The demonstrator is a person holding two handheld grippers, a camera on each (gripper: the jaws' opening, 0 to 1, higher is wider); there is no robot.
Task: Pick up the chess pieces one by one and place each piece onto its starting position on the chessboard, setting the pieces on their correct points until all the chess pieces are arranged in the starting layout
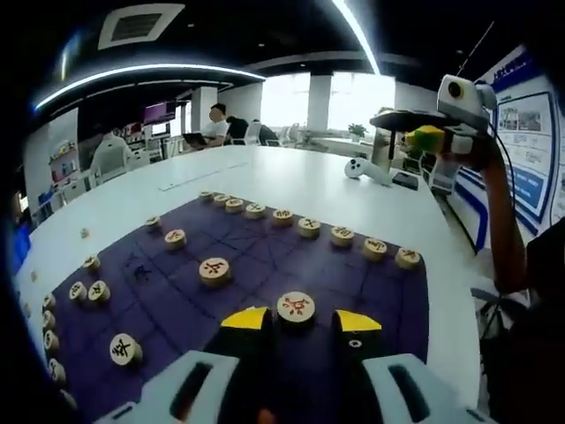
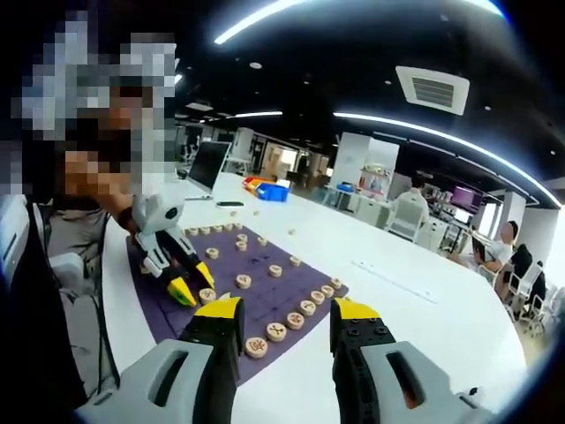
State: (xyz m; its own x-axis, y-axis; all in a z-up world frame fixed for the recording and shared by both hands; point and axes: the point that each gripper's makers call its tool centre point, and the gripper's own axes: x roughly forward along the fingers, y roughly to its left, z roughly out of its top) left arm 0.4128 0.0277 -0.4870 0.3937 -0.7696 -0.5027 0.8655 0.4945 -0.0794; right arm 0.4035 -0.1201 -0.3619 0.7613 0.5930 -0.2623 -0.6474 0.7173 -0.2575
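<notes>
While red-marked, the chess piece (image 1: 296, 306) characters stay unreadable.

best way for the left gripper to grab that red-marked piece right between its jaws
Grip the piece by its round rim, coming straight down from above with the left gripper. It is a flat disc lying face up on the board, already between the open jaws, with clear space on both sides.
</notes>
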